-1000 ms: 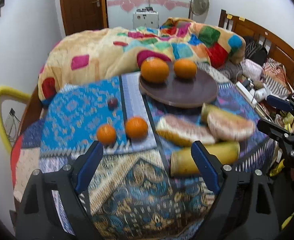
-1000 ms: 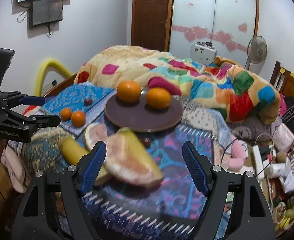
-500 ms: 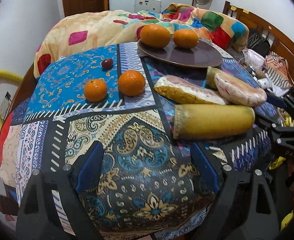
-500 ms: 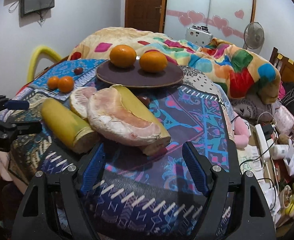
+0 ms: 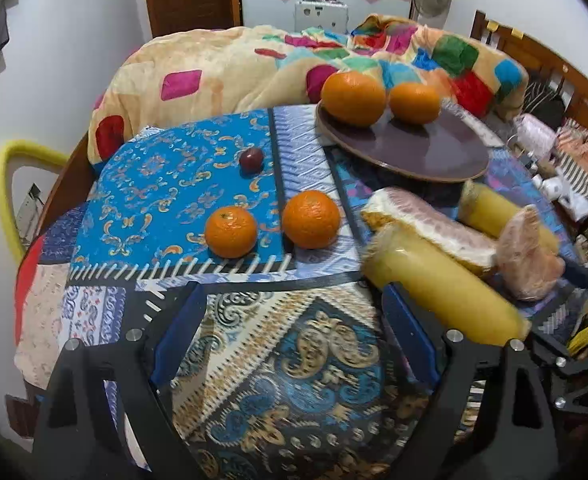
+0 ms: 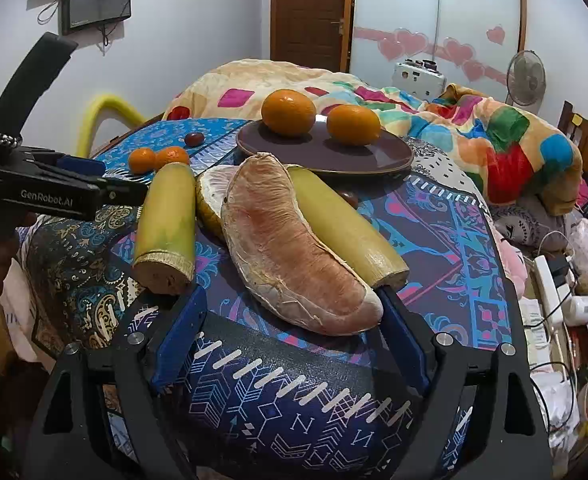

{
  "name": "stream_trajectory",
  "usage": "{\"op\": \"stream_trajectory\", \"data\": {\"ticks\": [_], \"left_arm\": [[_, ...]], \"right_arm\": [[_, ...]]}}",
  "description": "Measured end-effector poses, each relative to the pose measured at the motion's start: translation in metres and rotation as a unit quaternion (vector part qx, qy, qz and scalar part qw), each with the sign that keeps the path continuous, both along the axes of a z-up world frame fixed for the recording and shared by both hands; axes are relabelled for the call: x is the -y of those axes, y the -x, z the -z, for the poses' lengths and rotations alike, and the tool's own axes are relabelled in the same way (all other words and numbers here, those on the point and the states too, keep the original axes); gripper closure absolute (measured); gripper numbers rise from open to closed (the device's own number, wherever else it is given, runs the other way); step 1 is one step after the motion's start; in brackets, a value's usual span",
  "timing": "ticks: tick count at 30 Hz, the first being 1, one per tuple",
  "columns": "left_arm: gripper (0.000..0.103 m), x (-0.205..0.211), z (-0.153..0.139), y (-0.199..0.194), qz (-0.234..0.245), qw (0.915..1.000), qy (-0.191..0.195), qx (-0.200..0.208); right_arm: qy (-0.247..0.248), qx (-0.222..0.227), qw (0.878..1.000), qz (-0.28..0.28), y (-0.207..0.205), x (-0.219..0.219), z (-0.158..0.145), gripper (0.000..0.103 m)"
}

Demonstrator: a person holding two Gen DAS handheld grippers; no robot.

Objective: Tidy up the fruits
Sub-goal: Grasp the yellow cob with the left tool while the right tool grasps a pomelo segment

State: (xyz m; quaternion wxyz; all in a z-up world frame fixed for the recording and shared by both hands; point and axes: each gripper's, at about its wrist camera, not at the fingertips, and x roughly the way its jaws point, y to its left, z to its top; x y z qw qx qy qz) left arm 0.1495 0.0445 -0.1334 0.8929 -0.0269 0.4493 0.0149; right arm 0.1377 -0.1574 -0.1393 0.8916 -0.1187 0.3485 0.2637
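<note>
A bare stretch of patterned cloth [image 5: 278, 360] was seen before the left gripper [image 5: 290, 320], whose jaws were spread and empty — the table's near edge fell away just under them. From left to right, two small oranges [image 5: 231, 232] and one dark small fruit [image 5: 251, 159] were counted on the cloth, two larger oranges [image 5: 352, 92] on the brown plate [image 5: 434, 152], two yellow-green stalk pieces [image 6: 166, 220] and two peeled pomelo segments [image 6: 290, 252] beside it. The right gripper [image 6: 290, 332] was held spread around the near end of the pink segment — contact could not be told. "GenRobot.AI" was read on the left gripper's body in the right wrist view.
</note>
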Motion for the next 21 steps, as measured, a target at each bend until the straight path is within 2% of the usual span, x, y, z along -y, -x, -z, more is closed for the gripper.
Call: {"op": "stream_trajectory", "data": {"ticks": [4, 6, 10, 12, 13, 18, 21], "left_arm": [[0.012, 0.014, -0.008, 0.008, 0.014, 0.9996, 0.024, 0.002], [0.008, 0.027, -0.011, 0.01, 0.021, 0.9992, 0.033, 0.002], [0.005, 0.053, -0.014, 0.008, 0.029, 0.9992, 0.025, 0.01], [0.003, 0.063, -0.012, 0.004, 0.028, 0.9995, 0.012, 0.012], [0.003, 0.066, -0.011, 0.002, 0.024, 0.9996, 0.011, 0.011], [0.003, 0.078, 0.001, -0.007, 0.02, 0.9996, 0.019, -0.004], [0.003, 0.081, 0.005, -0.005, 0.022, 0.9996, 0.017, 0.0]], "right_arm": [[-0.005, 0.008, 1.0, 0.004, -0.004, 0.008, -0.005, 0.021], [-0.009, 0.011, 1.0, 0.007, -0.008, 0.011, -0.008, 0.022], [-0.017, 0.001, 1.0, 0.003, -0.013, 0.016, -0.007, 0.033], [-0.028, -0.007, 1.0, -0.002, -0.013, 0.021, -0.006, 0.042], [-0.029, -0.009, 1.0, -0.004, -0.012, 0.023, -0.005, 0.051], [-0.037, -0.025, 0.999, -0.016, -0.009, 0.032, -0.002, 0.061], [-0.039, -0.023, 0.999, -0.019, -0.007, 0.035, -0.004, 0.067]]}}
